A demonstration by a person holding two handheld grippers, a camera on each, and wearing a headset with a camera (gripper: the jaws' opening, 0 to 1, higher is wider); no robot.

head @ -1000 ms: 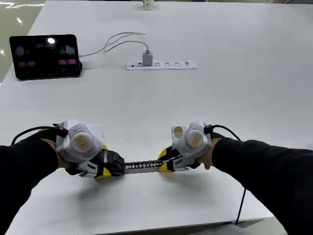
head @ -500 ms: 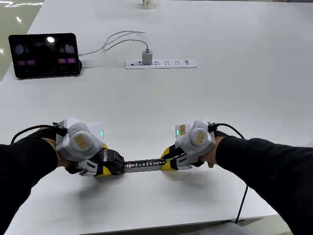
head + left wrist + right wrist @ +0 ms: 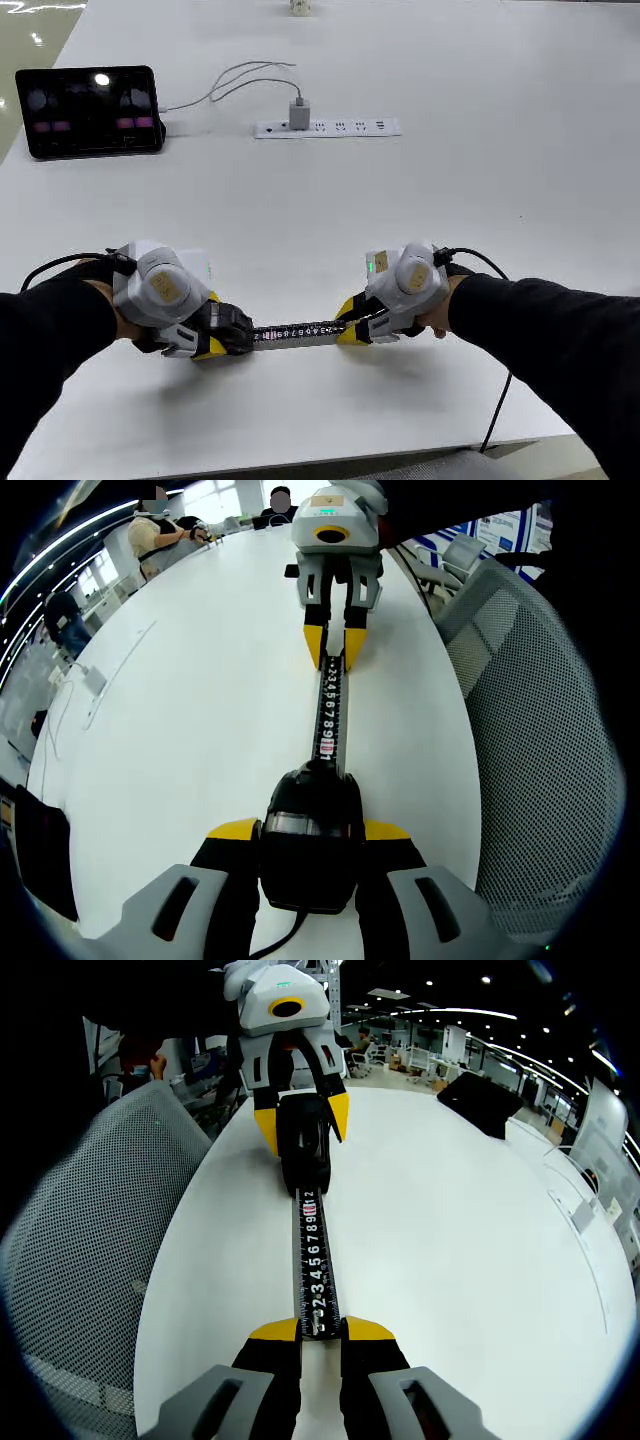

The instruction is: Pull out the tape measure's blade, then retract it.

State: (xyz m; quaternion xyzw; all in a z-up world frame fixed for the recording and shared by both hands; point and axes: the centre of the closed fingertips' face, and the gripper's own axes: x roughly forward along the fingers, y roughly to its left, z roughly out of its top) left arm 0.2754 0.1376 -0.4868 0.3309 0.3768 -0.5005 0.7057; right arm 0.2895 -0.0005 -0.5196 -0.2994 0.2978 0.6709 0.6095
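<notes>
Protruding from black case, numbered blade

sleeves black | left gripper, right gripper grey-shelled | fingers yellow-tipped | cables black

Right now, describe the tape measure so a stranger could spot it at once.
On the white table, look at the near edge. The tape measure is the black case clamped in the left gripper, its blade running to the right gripper. Unlike the tablet and power strip farther back, it carries a strip of printed numbers.
</notes>
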